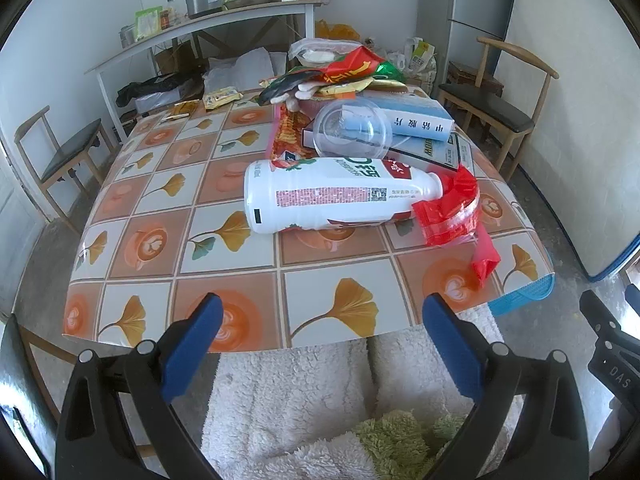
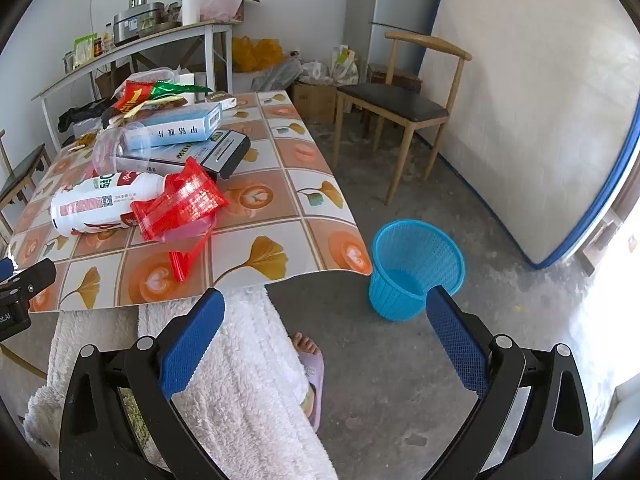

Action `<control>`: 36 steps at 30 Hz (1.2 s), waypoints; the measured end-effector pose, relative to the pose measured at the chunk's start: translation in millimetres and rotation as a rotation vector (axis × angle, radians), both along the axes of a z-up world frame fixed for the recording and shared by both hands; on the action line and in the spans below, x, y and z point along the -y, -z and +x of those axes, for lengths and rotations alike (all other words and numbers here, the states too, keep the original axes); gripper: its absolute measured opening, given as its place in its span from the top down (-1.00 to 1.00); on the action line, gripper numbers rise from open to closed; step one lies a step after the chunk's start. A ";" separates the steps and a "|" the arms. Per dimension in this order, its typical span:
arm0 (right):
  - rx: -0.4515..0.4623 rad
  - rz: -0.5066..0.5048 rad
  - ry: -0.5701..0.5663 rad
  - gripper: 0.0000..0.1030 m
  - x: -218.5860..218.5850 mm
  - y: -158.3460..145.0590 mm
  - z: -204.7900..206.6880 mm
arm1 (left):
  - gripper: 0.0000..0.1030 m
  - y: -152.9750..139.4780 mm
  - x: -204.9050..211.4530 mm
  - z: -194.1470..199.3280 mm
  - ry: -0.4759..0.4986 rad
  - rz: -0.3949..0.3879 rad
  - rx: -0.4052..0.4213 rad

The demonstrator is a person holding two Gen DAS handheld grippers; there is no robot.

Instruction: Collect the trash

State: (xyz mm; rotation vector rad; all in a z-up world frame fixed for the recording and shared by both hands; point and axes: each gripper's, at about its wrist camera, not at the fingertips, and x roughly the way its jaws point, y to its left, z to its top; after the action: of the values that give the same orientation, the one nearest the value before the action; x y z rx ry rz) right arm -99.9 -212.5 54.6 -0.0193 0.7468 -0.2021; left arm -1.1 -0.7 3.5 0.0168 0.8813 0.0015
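A white plastic bottle [image 1: 332,196] lies on its side on the tiled tablecloth [image 1: 160,240], its neck against a crumpled red wrapper [image 1: 452,208]. Behind them sit a clear plastic cup [image 1: 352,130], blue and white boxes [image 1: 416,118] and a heap of snack wrappers [image 1: 344,72]. My left gripper [image 1: 322,312] hangs open over the table's near edge, short of the bottle, with nothing between its pads. My right gripper [image 2: 324,308] is open beside the table's right corner, above the floor. A blue mesh bin [image 2: 414,268] stands on the floor by that corner. The bottle [image 2: 100,202] and red wrapper [image 2: 182,204] also show in the right wrist view.
A person's lap in white fleece [image 2: 240,360] and a slippered foot [image 2: 312,372] are below the grippers. Wooden chairs [image 2: 404,108] stand right and left [image 1: 60,156] of the table. A cluttered white shelf table [image 1: 200,28] lines the back wall; a leaning mattress [image 2: 540,100] is at right.
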 end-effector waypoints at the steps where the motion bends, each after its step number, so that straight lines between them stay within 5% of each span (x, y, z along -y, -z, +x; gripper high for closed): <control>1: -0.001 0.001 -0.001 -0.87 0.0 -0.1 -0.1 | -0.89 -1.1 0.7 -0.3 0.000 0.001 0.002; 36: 0.010 -0.001 -0.002 -0.87 -1.9 -2.9 -2.2 | -0.89 3.0 -4.1 -2.9 -0.004 -0.021 -0.009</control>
State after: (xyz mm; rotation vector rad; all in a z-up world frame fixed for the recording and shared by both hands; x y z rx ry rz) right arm -102.1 -210.6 57.5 -0.0196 0.7362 -0.2008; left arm -4.0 3.4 0.5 -0.0044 0.8907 -0.0044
